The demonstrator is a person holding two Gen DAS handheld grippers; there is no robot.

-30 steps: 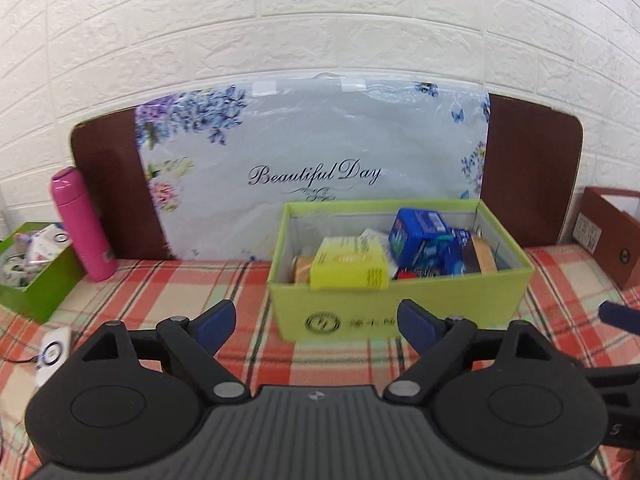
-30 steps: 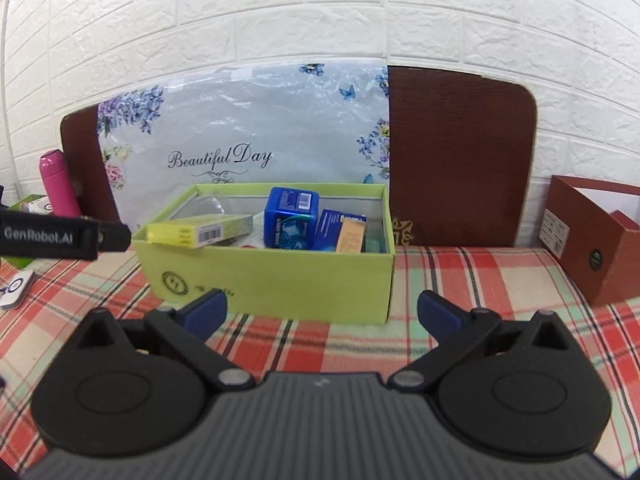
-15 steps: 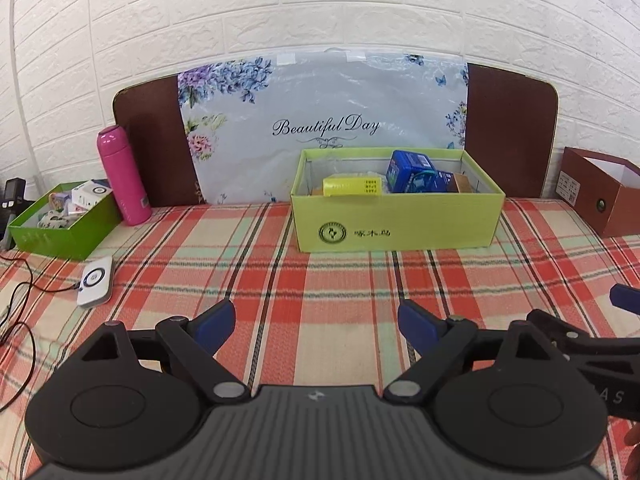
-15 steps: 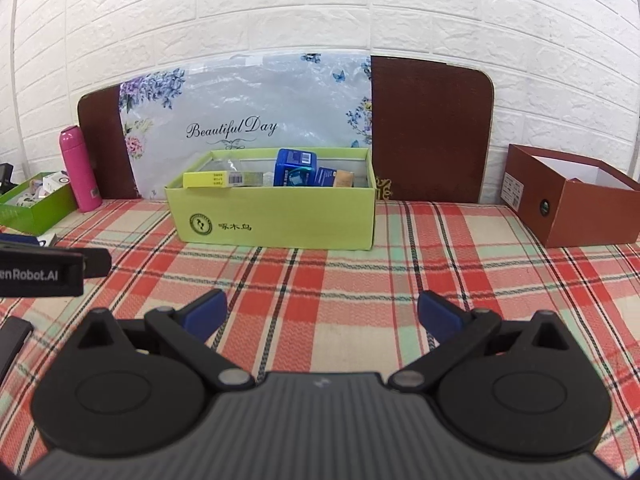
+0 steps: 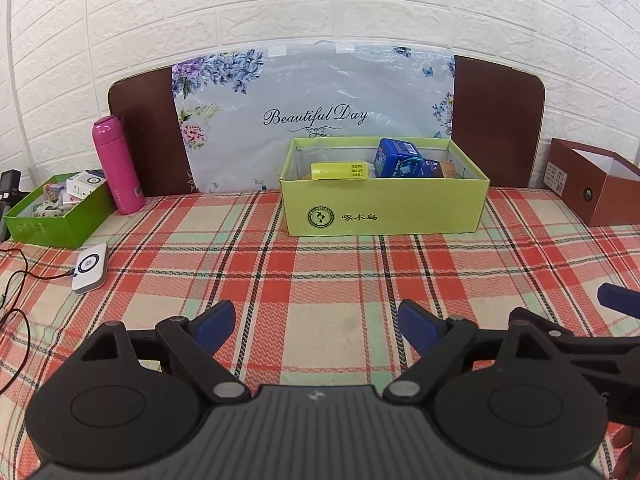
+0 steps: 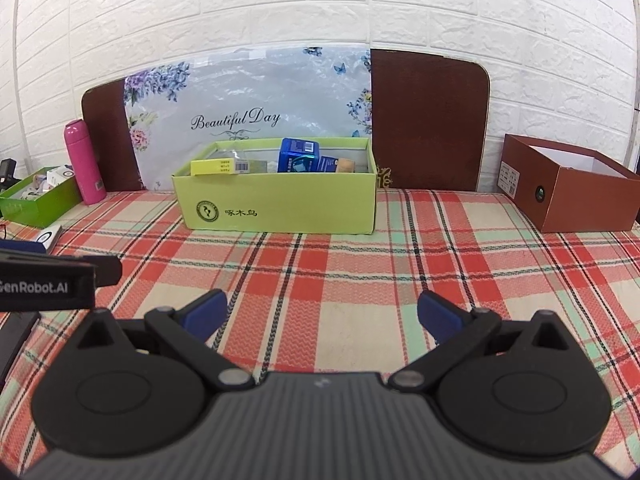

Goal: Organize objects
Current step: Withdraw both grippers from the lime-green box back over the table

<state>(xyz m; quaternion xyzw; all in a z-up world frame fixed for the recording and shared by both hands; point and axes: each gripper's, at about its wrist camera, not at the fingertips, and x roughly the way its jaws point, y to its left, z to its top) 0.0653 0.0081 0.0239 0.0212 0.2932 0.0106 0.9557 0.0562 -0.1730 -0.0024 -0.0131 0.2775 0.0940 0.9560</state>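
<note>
While both grippers hover spread wide and empty over the plaid cloth [image 5: 328,276], the left gripper [image 5: 316,322] and the right gripper [image 6: 322,314] side by side, the yellow-green box [image 5: 384,206] sits well ahead of them. Its long side faces them, slightly nearer the left one's line. Its contents, a yellow carton [image 5: 339,171] and a blue box [image 5: 396,158], are half hidden by the wall.

We see a red, cream and mint plaid tablecloth [image 5: 328,276]. Lime-green box [image 5: 384,208] holds a yellow carton [image 5: 338,171] and a blue carton [image 5: 396,158]. Pink bottle [image 5: 118,168], darker green tray [image 5: 52,222], brown box [image 6: 568,192], floral bag [image 5: 316,116], brown board [image 6: 428,120], white brick wall [image 5: 320,0]. Our gripper pads [image 5: 214,326] are blue.
</note>
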